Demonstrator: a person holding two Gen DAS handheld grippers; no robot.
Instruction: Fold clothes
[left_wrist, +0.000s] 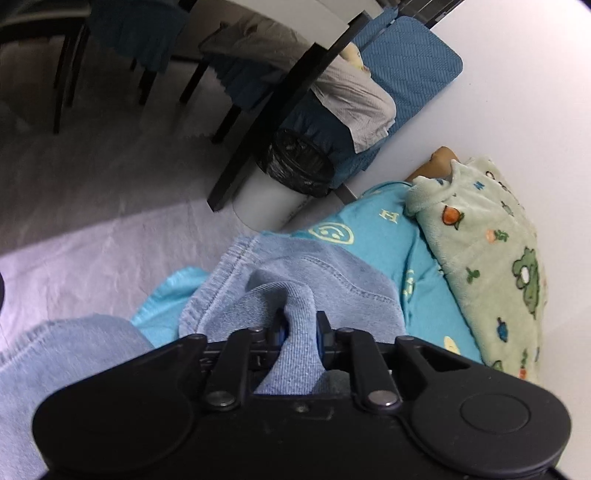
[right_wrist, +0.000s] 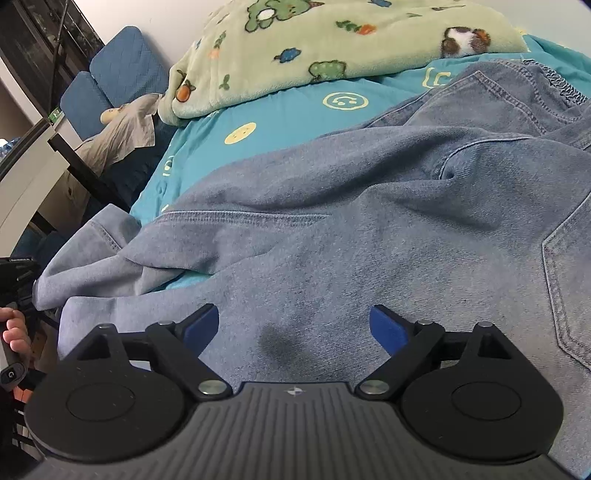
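Beside a bag-lined bin (left_wrist: 295, 166), left hand-held gripper (left_wrist: 299, 325) pinches denim garment (left_wrist: 295, 280); right hand-held gripper (right_wrist: 293, 325) gapes.

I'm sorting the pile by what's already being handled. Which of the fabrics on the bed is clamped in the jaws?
The blue denim garment: a fold of it is pinched by the left gripper. The teal smiley sheet and green cartoon blanket lie untouched.
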